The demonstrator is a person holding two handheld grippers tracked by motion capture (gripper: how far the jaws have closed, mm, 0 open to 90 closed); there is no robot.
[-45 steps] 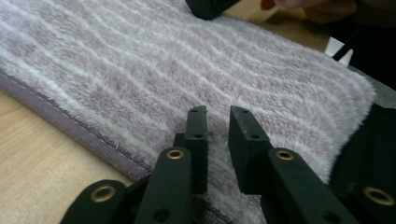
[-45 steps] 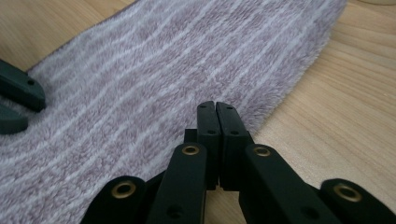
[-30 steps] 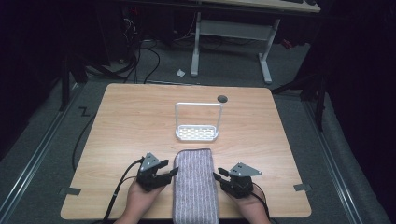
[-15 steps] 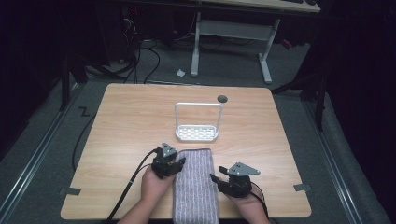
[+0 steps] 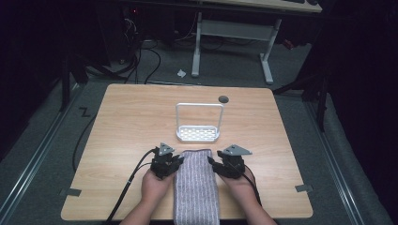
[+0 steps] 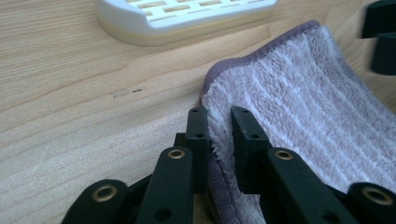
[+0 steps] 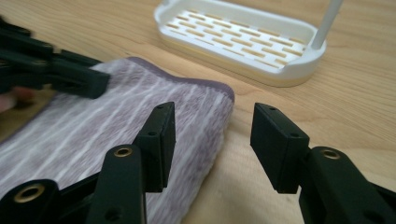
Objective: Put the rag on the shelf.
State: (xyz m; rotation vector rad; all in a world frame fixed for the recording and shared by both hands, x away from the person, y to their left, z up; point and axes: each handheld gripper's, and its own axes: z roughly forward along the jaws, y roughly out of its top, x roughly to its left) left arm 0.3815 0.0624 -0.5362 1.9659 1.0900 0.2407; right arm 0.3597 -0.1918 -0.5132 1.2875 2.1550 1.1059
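A folded striped towel [image 5: 196, 187] lies at the near middle of the desk [image 5: 122, 117], its long side running from 6 to 12 o'clock and its near end hanging over the front edge. At 12 o'clock from the towel, just beyond its far end, stands a white rack [image 5: 198, 132] with a slotted tray and a tall wire handle. A small dark disc [image 5: 223, 99] sits farther off at 1 o'clock from the rack.

The left gripper [image 5: 177, 161] is at the towel's far corner on the 9 o'clock side; its jaws have just been closing, and in the left gripper view they are clamped on the towel's [image 6: 299, 107] hemmed edge, with pile squeezed between the pads. The right gripper [image 5: 213, 166] is at the opposite far corner, on the 3 o'clock side; its jaws stand apart, straddling the towel's [image 7: 140, 121] edge, 1 pad over the cloth and 1 over bare wood, pressing on nothing.
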